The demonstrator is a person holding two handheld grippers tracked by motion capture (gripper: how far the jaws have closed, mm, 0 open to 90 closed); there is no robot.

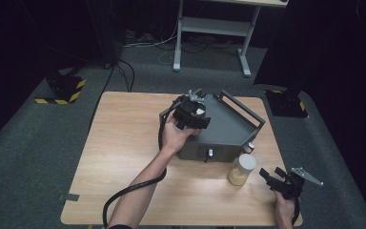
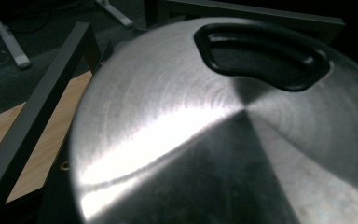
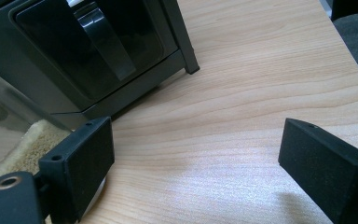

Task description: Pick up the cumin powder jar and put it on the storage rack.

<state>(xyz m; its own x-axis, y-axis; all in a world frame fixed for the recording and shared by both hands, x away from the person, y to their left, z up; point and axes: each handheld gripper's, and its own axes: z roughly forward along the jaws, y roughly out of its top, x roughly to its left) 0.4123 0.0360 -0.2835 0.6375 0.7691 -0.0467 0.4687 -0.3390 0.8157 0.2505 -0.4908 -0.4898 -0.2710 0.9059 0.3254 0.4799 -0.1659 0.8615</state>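
Observation:
A person's left hand holds my left gripper (image 1: 194, 110) over the left top corner of a dark grey box-shaped machine (image 1: 224, 131). In the left gripper view a round brushed-metal lid (image 2: 177, 140) with a black kidney-shaped grip (image 2: 261, 56) sits right against the camera and hides the jaws; the gripper appears shut on it. My right gripper (image 1: 272, 174) (image 3: 196, 163) stands open just above the table near the front right corner, with only bare wood between its pads. A jar of yellowish grains (image 1: 242, 169) (image 3: 25, 147) with a white cap stands to its left.
The wooden table (image 1: 124, 157) bears the machine, which has raised grey rails (image 1: 240, 107) (image 2: 37, 107) and a front panel with a handle (image 3: 105, 44). A black cable (image 1: 124, 193) trails from the left gripper across the table. A white desk frame (image 1: 209, 28) stands on the floor beyond.

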